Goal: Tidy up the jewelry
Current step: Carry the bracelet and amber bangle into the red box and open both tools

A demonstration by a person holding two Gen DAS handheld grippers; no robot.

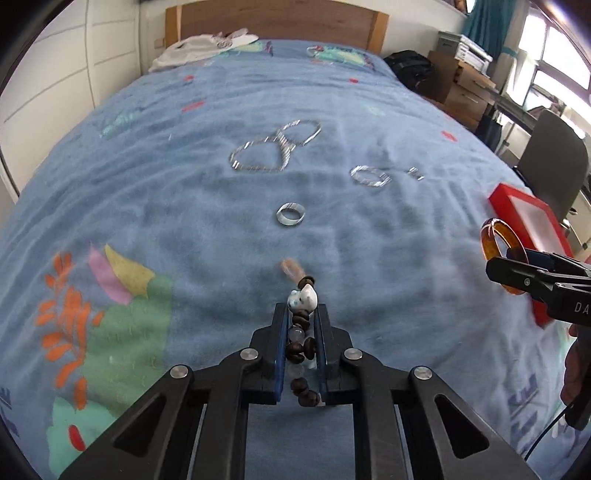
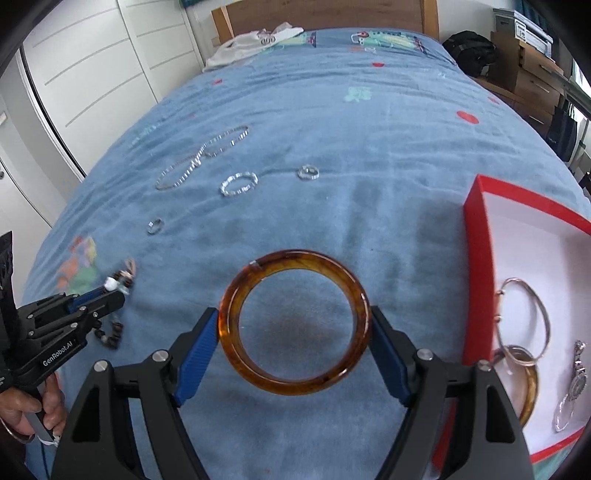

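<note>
My left gripper (image 1: 302,314) is shut on a dark wooden bead bracelet (image 1: 301,347) with a white bead, lifted just off the blue bedspread (image 1: 184,206). The right wrist view shows that left gripper (image 2: 110,295) with the beads (image 2: 110,332) dangling under it. My right gripper (image 2: 293,321) is shut on an amber bangle (image 2: 295,380), its pads pressing the bangle's two sides, left of the red box (image 2: 476,258). Loose on the bed lie a long silver chain (image 1: 273,147), a silver bracelet (image 1: 369,176), a clear ring (image 1: 290,214) and a small silver piece (image 1: 415,172).
The white-lined red box holds metal bangles (image 2: 524,321), a second amber bangle (image 2: 530,391) and a silver watch (image 2: 576,384). White clothing (image 1: 199,48) lies by the wooden headboard (image 1: 277,18). A chair (image 1: 554,166) and a desk stand beyond the bed's right edge.
</note>
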